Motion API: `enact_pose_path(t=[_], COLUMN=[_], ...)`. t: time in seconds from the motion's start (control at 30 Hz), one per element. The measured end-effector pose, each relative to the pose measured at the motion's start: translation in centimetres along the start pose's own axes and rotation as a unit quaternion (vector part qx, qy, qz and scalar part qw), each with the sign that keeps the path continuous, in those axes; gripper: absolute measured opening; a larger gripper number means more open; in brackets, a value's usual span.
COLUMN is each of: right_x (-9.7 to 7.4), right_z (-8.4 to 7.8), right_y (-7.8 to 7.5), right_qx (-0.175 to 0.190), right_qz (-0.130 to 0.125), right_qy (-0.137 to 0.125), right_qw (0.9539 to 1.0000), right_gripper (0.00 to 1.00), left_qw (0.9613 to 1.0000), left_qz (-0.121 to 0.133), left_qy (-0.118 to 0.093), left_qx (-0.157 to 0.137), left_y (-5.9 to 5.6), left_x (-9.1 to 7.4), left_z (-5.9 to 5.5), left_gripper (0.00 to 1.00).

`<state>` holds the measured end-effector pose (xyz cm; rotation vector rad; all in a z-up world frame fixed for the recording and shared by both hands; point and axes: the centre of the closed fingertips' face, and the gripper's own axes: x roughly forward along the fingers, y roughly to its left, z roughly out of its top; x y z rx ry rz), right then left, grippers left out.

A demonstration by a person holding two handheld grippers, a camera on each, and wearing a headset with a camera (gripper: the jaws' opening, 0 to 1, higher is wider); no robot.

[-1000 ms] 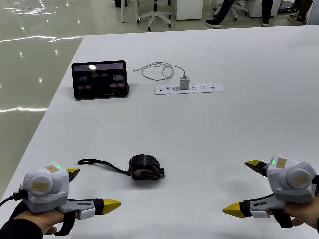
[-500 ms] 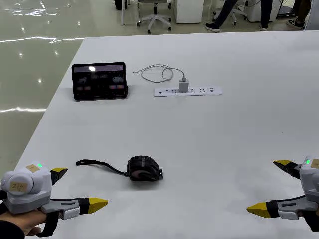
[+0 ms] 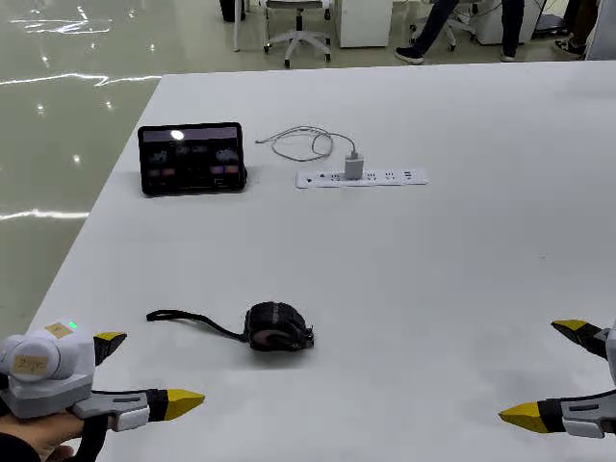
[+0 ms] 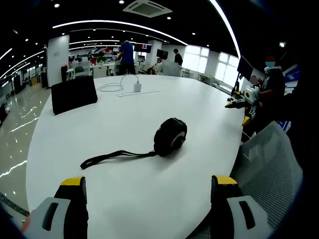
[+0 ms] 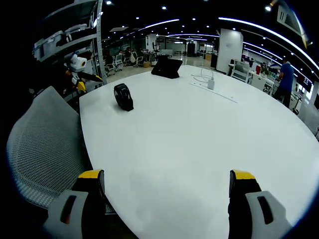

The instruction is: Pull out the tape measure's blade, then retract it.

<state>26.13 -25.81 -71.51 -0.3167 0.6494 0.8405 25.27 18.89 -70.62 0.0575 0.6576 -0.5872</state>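
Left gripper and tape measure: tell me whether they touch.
Apart. The head view shows bare white table between the open left gripper and the tape measure.

Looks like an open-plan office: big white table point(image 3: 481, 250), swivel chair point(image 3: 299, 35), glossy floor point(image 3: 67, 125), ceiling strip lights point(image 4: 119, 24).

One tape measure point(image 3: 278, 326) with one strap point(image 3: 188, 319) is counted at the lower centre of the head view. One tablet point(image 3: 192, 157) is seen at the upper left. One power strip point(image 3: 361, 177), carrying one charger point(image 3: 353, 166) and one cable point(image 3: 298, 141), is seen at the upper centre. Two grippers are counted: the left gripper point(image 3: 149, 369) at the lower left, the right gripper point(image 3: 545, 372) at the lower right. One table point(image 3: 433, 260) is counted.
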Motion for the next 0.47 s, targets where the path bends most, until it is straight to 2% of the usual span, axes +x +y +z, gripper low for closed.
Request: enact_pose_path(t=[0.23,0.47], right_x=[0.04,-0.21], right_z=[0.07,-0.27], right_y=[0.26,-0.30], right_qx=[0.000,-0.003], right_qz=[0.003,-0.001], right_qy=[0.002,0.006], right_qw=[1.0000,1.0000], right_gripper=[1.00,1.00], left_qw=[1.0000,1.0000], left_qz=[-0.003,-0.005], left_qy=[0.001,0.001], left_qx=[0.002,0.002], left_y=[0.08,0.21], left_x=[-0.08,-0.22], left_z=[0.34,0.60], left_gripper=[1.00,1.00])
